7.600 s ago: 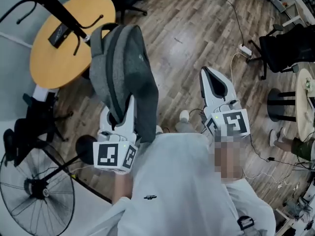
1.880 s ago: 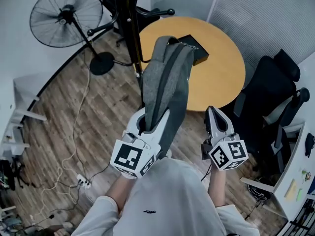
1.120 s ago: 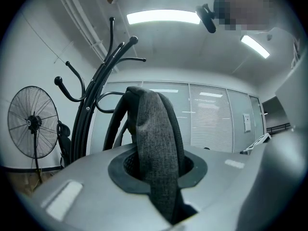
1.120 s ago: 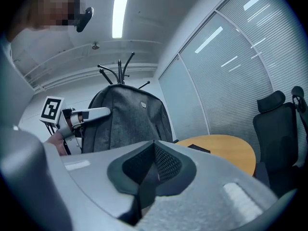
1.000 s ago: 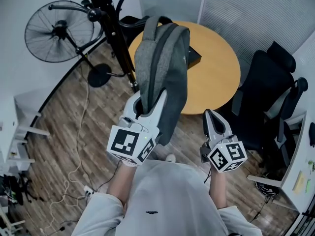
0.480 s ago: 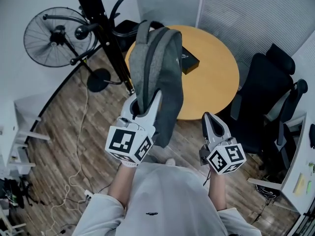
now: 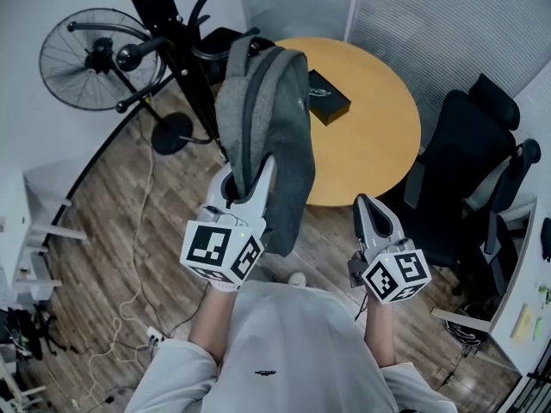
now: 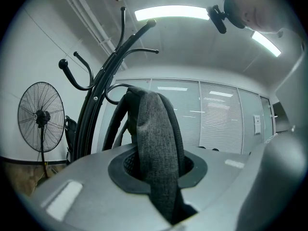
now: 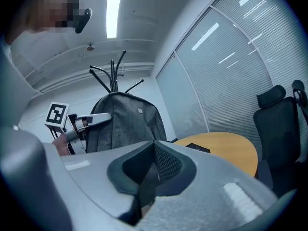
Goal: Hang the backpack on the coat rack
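Observation:
A grey backpack (image 7: 263, 114) hangs from my left gripper (image 7: 247, 177), which is shut on one of its grey straps (image 8: 156, 143). The strap runs between the jaws in the left gripper view. Just left of the backpack's top stands the black coat rack (image 7: 172, 46), its curved hooks (image 8: 79, 76) rising beside and above the bag. My right gripper (image 7: 372, 213) hovers lower right, apart from the bag, shut with nothing between its pads. In the right gripper view the backpack (image 9: 127, 121) hangs ahead, with the left gripper (image 9: 89, 121) beside it.
A round wooden table (image 7: 379, 144) with a black box (image 7: 327, 95) lies behind the backpack. A black office chair (image 7: 469, 175) is at the right, a standing fan (image 7: 86, 58) at the far left. Cables (image 7: 129, 304) trail over the wooden floor.
My left gripper and the backpack have shifted left and slightly down, nearer the coat rack pole. The right gripper has stayed where it was.

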`<state>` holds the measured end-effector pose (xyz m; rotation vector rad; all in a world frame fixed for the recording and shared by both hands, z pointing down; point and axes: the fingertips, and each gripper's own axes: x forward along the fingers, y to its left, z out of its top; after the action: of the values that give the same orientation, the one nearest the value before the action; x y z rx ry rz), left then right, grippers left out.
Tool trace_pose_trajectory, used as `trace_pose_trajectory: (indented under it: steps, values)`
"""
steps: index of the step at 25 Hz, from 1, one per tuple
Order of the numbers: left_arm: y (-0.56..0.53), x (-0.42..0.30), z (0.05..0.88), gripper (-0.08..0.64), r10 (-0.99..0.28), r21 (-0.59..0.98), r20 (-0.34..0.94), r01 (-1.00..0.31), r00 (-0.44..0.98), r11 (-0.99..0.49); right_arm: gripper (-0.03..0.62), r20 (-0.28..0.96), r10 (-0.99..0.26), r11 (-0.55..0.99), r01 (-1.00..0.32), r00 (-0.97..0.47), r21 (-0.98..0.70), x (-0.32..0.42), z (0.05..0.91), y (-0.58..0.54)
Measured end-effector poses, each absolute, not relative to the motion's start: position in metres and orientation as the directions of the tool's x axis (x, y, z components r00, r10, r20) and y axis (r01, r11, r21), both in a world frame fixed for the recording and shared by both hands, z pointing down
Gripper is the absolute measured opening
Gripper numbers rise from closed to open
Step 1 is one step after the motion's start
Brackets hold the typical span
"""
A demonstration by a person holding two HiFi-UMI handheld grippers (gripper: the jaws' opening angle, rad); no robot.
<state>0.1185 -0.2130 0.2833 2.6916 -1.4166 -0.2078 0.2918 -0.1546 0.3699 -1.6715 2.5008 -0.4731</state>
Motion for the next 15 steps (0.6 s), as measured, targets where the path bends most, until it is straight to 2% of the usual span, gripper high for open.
trace_pose_trajectory:
  steps: [15]
  values:
    - [-0.219, 0.087, 0.312, 0.109, -0.873, 0.15, -0.038, -0.861, 0.486, -0.486, 0.002, 0.108, -0.899, 0.373, -0.871, -0.425, -0.32, 0.277, 0.377, -0.153]
